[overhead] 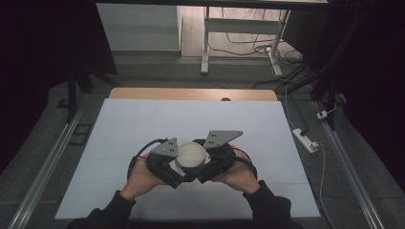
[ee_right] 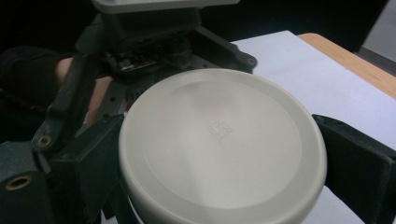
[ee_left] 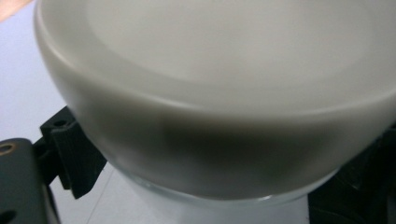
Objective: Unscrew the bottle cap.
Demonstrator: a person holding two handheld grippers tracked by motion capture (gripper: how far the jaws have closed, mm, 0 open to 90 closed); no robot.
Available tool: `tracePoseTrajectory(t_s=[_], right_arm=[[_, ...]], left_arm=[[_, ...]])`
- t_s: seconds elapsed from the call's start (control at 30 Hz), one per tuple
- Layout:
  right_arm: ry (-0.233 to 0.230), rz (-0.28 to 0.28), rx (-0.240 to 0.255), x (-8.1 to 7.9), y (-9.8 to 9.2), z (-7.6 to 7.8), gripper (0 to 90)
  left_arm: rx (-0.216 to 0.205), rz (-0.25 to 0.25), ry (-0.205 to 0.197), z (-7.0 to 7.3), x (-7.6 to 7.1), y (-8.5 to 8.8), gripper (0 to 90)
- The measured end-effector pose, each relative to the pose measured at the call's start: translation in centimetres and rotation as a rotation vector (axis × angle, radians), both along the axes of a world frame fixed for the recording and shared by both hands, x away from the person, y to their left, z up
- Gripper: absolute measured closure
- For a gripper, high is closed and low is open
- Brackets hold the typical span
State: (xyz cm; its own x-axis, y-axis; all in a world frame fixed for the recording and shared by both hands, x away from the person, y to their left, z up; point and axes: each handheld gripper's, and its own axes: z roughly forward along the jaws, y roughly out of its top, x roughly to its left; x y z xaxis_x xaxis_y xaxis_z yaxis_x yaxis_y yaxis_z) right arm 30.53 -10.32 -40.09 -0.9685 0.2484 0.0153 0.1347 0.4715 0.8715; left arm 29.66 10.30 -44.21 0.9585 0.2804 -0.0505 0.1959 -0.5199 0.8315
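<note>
A round off-white lid [overhead: 190, 157] with a small embossed square at its centre tops a clear jar, whose glass wall [ee_left: 205, 199] shows just under the lid in the left gripper view. The jar stands near the front middle of the white sheet. My right gripper [ee_right: 224, 154] is shut on the lid [ee_right: 219, 144], one black jaw pressed on each side of its rim. My left gripper [ee_left: 210, 182] comes in from the opposite side, lower down, with its jaws against the jar beneath the lid [ee_left: 215, 84]. In the high view the left gripper [overhead: 175, 172] and right gripper [overhead: 206, 171] meet around the jar.
A white sheet [overhead: 191, 124] covers the table, with a wooden edge [overhead: 191, 93] bare at the far side. On the floor beyond lie desk legs [overhead: 206, 43], cables and a white power strip [overhead: 305, 140] to the right. Metal rails [overhead: 45, 167] flank the table.
</note>
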Motion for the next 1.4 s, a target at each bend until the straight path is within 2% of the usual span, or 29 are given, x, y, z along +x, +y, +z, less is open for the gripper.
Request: tracePoseTrajectory(t_s=[0.03, 0.17, 0.53, 0.63, 1.17, 1.4], right_arm=[[-0.002, 0.01, -0.003, 0.0, 0.0, 0.0, 6.8], [-0.009, 0.032, -0.015, -0.1, 0.0, -0.1, 6.8], [-0.005, 0.022, 0.002, 0.1, -0.2, 0.1, 6.8], [-0.011, 0.015, 0.013, 0.0, -0.3, 0.2, 6.8], [-0.027, -0.059, 0.024, 0.7, -1.5, 0.6, 6.8], [-0.034, -0.111, 0.023, 1.4, -2.2, 0.4, 6.8]], left_arm=[[0.01, -0.027, -0.004, -0.1, 0.1, 0.1, 7.2], [0.022, -0.04, -0.007, -0.3, 0.1, 0.0, 7.2], [0.039, -0.029, -0.012, -0.5, 0.2, -0.1, 7.2], [0.039, -0.012, -0.008, -0.7, 0.3, 0.0, 7.2], [0.04, -0.005, -0.002, -0.9, 0.5, 0.4, 7.2], [0.028, -0.004, -0.002, -0.7, 0.4, 0.5, 7.2]])
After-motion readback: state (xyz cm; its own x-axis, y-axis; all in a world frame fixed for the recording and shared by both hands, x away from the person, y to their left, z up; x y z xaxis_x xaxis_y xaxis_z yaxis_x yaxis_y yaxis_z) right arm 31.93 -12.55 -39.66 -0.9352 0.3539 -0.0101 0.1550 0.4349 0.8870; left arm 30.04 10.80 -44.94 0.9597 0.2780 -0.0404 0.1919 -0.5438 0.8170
